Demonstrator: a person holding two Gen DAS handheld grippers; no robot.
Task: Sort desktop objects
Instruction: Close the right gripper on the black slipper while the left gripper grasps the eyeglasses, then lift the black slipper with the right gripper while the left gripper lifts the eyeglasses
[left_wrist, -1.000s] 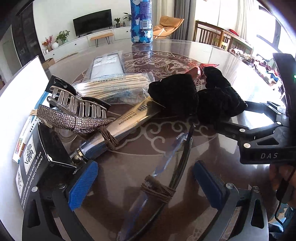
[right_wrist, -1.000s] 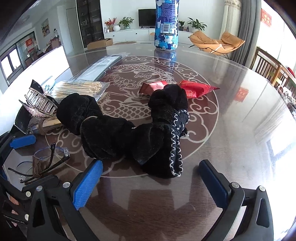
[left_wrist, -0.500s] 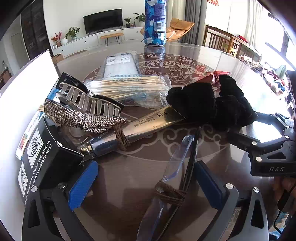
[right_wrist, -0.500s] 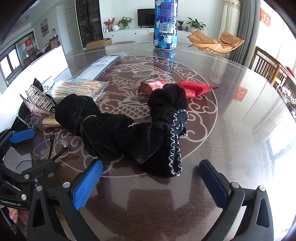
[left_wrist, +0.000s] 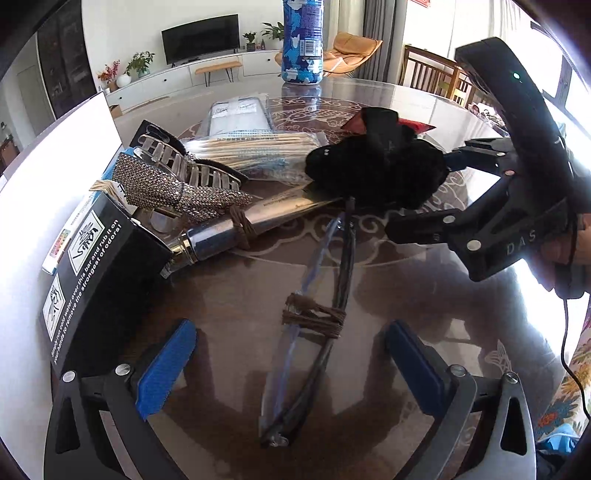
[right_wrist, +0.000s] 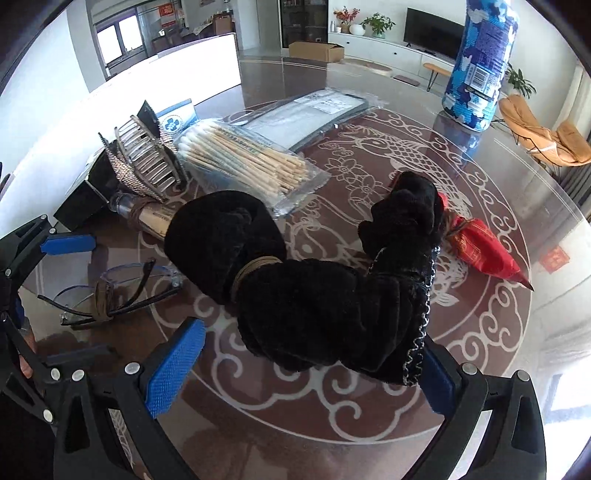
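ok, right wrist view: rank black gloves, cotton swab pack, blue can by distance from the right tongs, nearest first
1. black gloves: between the open right tongs, reaching the right-side pad.
2. cotton swab pack: mid-table, left of centre, beyond the gloves.
3. blue can: upright at the far right of the table.

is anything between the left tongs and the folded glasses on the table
Nothing visible. The glasses lie on bare table straight ahead of the open left tongs, between the blue pads. The black box and silver tube sit off to the left.
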